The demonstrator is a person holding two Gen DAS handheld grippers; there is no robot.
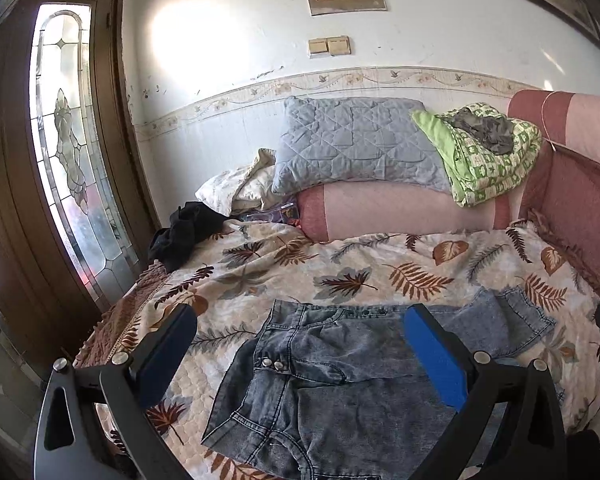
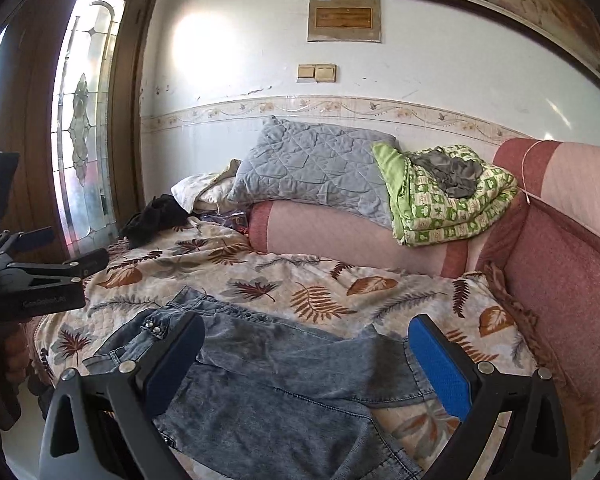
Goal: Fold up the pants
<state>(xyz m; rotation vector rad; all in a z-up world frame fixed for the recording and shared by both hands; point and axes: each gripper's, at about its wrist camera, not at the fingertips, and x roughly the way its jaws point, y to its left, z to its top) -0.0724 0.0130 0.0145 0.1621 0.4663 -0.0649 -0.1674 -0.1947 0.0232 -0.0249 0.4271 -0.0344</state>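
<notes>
Your jeans (image 1: 340, 376) lie rumpled on the leaf-print bed cover (image 1: 380, 264), waistband at the left gripper (image 1: 300, 356), legs under the right gripper (image 2: 306, 364). Both sets of jaws stand wide and empty above the denim. Pinch too deep and you could drag the cover along, skewing the fold.

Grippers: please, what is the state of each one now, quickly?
Left gripper: open, holding nothing, above the jeans.
Right gripper: open, holding nothing, above the jeans.
</notes>
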